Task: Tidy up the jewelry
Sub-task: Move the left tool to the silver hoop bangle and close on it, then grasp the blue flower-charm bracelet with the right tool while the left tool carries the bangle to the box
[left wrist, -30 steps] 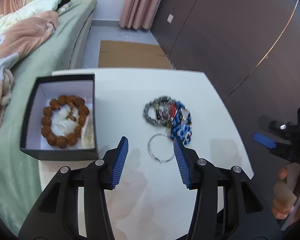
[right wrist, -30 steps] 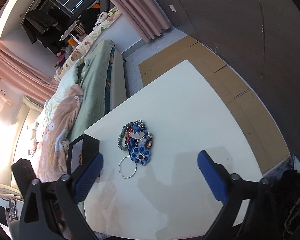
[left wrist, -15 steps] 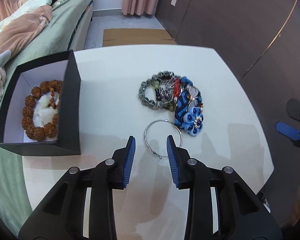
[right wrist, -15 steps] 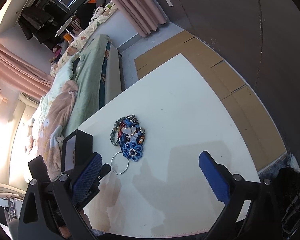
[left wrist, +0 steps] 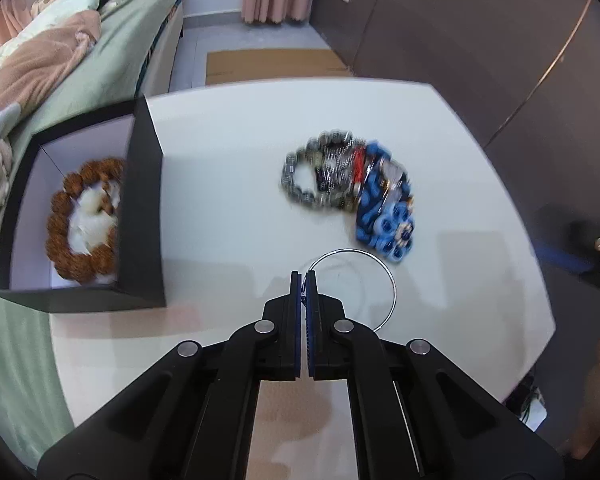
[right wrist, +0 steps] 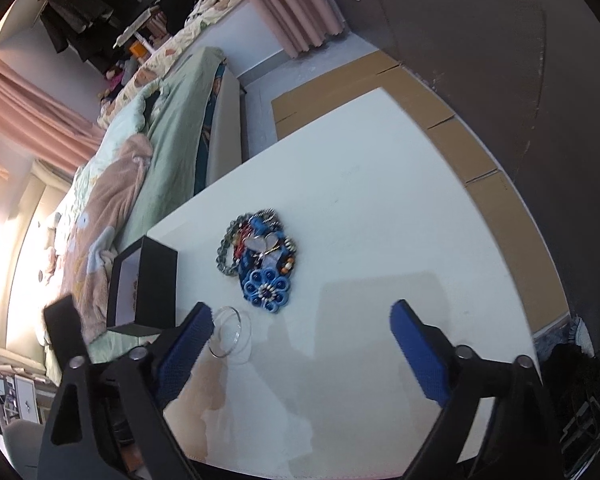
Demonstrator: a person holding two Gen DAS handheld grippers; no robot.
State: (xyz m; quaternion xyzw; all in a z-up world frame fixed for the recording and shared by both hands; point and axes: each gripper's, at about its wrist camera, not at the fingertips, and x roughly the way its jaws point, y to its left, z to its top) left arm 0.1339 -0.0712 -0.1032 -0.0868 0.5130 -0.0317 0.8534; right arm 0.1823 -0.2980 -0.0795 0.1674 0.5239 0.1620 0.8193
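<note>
Your left gripper (left wrist: 304,276) has just closed, and its blue pads now pinch the left edge of the thin silver bangle (left wrist: 382,272) on the white table (left wrist: 228,184). Your right gripper (right wrist: 302,326) is spread wide with nothing between its pads. The beaded jewelry pile (left wrist: 346,190) lies at one o'clock from the bangle, the black box (left wrist: 144,216) at nine o'clock.

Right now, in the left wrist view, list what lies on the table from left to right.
Black box holding the brown bead bracelet → thin silver bangle, its rim pinched by the left gripper → heap of beaded bracelets with the blue flower piece on its right side.
</note>
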